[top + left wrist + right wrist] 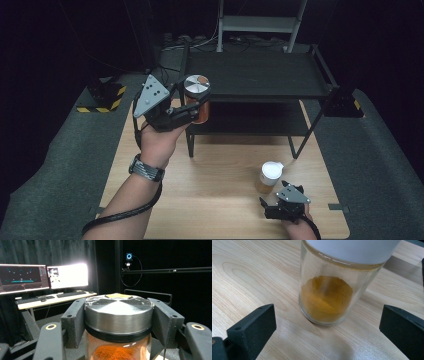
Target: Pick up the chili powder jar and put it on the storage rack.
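Note:
My left gripper (196,102) is shut on a glass jar with a silver metal lid (196,86) and orange powder inside, held up in the air in front of the black shelf (260,90). Seen from the left gripper view, the jar (118,315) sits between the two black pads (74,320), which press on its lid. A second glass jar with a white lid (270,176) and yellow powder stands on the wooden table (220,175) at the right. My right gripper (272,202) rests open just behind that jar (329,290), its jaws wide apart and clear of the glass.
The black two-level metal shelf stands at the table's far edge. Grey floor mats lie on both sides. Monitors and a keyboard (72,293) on a desk appear in the left gripper view. A yellow-black striped block (107,97) sits at the left.

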